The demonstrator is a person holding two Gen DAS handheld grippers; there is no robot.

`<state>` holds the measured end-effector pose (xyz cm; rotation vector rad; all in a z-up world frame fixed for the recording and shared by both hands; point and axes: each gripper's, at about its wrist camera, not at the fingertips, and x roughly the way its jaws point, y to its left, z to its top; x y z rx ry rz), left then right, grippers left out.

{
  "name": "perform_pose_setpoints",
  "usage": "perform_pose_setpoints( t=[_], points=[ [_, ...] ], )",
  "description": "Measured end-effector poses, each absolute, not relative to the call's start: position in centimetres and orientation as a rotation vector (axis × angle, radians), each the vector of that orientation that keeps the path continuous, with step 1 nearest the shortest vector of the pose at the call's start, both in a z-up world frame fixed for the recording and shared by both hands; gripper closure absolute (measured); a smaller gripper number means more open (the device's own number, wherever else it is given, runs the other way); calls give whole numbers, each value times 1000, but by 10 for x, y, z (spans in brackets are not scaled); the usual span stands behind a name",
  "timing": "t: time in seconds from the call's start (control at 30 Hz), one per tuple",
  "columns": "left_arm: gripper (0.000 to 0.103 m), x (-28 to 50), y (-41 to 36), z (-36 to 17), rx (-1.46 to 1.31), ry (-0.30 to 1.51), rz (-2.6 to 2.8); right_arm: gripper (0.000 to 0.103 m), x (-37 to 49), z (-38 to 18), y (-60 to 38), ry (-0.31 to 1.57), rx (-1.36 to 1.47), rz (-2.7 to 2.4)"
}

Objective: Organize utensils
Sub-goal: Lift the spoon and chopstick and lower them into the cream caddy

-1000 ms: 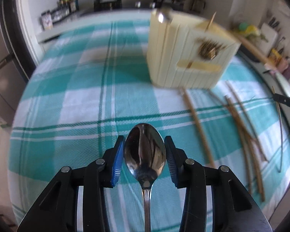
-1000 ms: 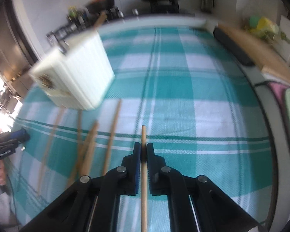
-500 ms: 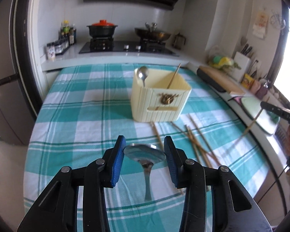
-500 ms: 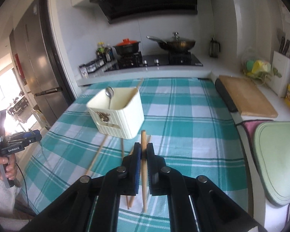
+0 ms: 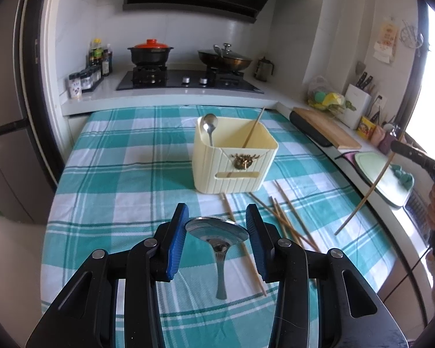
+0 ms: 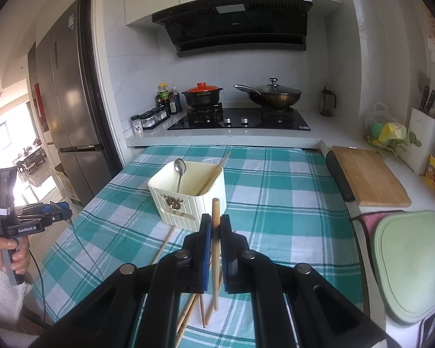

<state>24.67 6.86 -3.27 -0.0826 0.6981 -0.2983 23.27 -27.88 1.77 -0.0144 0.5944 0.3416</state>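
The left gripper point(image 5: 216, 229) is holding a spoon point(image 5: 217, 230) by its bowl, jaws gripping it in front of the cream utensil holder point(image 5: 235, 162). The right gripper point(image 6: 214, 226) is clamping a chopstick point(image 6: 215, 246), jaws narrow, in front of the holder too, above the tabletop point(image 5: 124, 159).

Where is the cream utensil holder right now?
The cream utensil holder stands mid-table on the teal checked tablecloth, toward the stove, just beyond the loose chopsticks; it holds one spoon and one chopstick.

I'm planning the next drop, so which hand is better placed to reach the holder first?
Probably right: its chopstick, clamped upright in the right gripper, lines up just short of the holder. The left gripper, holding a spoon, looks farther back.
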Motion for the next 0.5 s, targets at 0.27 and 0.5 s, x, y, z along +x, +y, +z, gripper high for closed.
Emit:
perform_pose_setpoints(
  t=[0.27, 0.5],
  points=[
    [62, 258, 75, -11, -119, 691, -337, 97, 246, 27, -269, 605, -17, 361],
    [62, 291, 69, 50, -122, 588, -346, 97, 281, 55, -250, 549, -27, 368]
  ],
)
